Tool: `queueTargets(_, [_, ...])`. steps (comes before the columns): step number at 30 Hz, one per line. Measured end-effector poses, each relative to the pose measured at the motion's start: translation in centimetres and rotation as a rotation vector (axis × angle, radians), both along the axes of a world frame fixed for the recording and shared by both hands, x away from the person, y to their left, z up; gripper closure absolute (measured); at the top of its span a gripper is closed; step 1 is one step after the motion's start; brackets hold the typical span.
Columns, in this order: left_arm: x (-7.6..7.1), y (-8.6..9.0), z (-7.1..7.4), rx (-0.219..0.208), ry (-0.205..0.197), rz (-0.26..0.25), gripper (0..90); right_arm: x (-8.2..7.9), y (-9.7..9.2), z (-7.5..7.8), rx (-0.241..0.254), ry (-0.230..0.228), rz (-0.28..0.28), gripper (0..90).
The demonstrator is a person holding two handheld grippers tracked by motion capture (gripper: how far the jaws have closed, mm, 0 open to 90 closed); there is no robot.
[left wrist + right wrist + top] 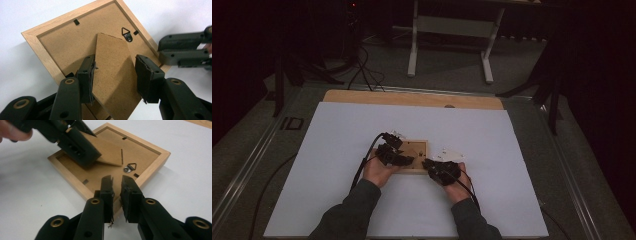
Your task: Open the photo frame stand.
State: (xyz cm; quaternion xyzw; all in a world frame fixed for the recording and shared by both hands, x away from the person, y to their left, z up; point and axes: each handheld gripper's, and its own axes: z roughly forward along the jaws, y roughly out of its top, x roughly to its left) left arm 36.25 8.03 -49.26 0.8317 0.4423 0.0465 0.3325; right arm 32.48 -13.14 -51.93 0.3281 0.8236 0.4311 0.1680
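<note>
- right gripper (116, 182) jaws are hovering slightly apart over the frame's near edge
- left gripper (116, 72) is seemingly pinching the cardboard stand (113, 75)
- wooden picture frame (418, 150) is lying face down on the white table (337, 150)

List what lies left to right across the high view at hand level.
Bare white sheet → left gripper → wooden frame → right gripper → bare sheet again.
</note>
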Motion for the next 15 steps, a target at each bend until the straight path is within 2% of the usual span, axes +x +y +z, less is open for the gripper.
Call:
queueTargets(1, [-0.2,-0.1,0.1,0.009,-0.021,-0.004,53.3,0.1,-0.2,0.3,0.005,-0.004,-0.003,76.5])
queueTargets(6, [-0.9,-0.4,0.2,0.033,-0.079,-0.018,53.2,0.2,-0.7,0.9,0.021,-0.009,-0.011,73.0])
queueTargets(12, [-1.7,-0.6,0.2,0.043,-0.124,-0.020,53.3,0.3,-1.2,1.3,0.032,-0.004,-0.018,70.6])
queueTargets(13, [-2.0,-0.6,0.2,0.051,-0.153,-0.029,53.2,0.4,-1.4,1.4,0.039,-0.001,-0.021,69.7])
queueTargets(14, [-2.0,-0.6,0.2,0.051,-0.153,-0.029,53.3,0.4,-1.4,1.4,0.039,-0.001,-0.021,69.7])
queueTargets(15, [-2.3,-0.6,0.1,0.051,-0.173,-0.030,53.3,0.4,-1.5,1.6,0.039,0.002,-0.022,68.9])
